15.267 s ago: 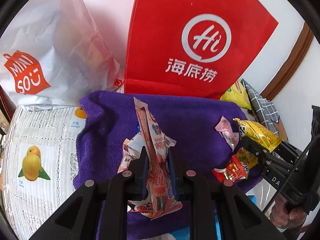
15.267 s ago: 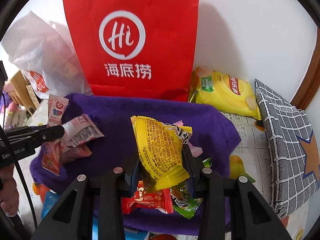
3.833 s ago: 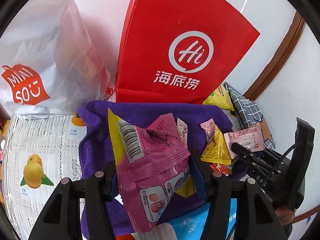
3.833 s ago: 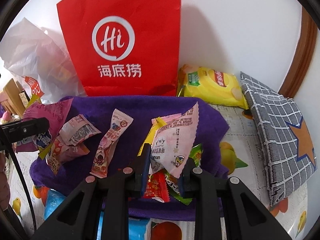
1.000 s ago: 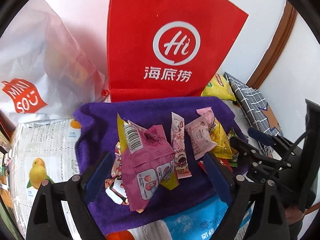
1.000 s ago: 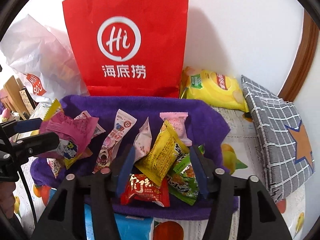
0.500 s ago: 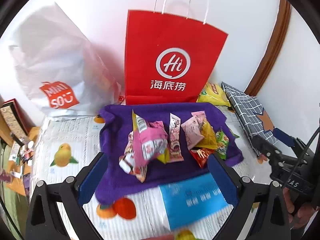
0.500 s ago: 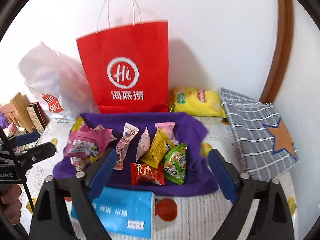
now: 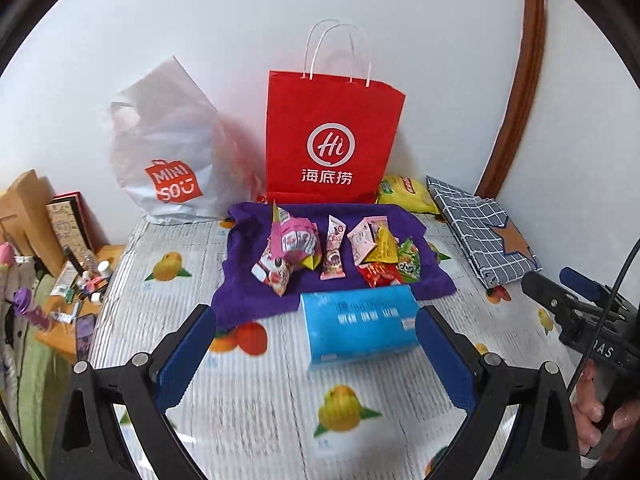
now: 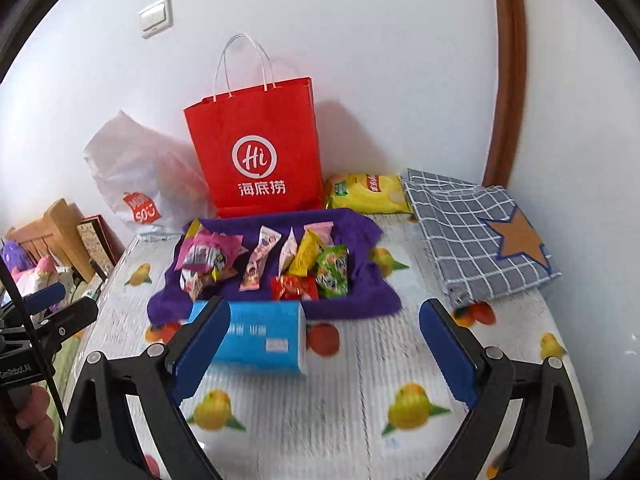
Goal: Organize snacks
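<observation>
On the purple towel (image 9: pixel 248 240), snacks (image 9: pixel 332 252) lie well beyond both wide-spread tools.

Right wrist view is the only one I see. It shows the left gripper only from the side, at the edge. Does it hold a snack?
Observer: No. The left gripper has just been opening its jaws. They stand wide, and nothing is gripped between the pads.
Operator: The blue pack is partly hidden for me. Is something lying on it?
Observer: Nothing lies on the blue pack. It shows whole, flat on the tablecloth at the near edge of the purple towel.
</observation>
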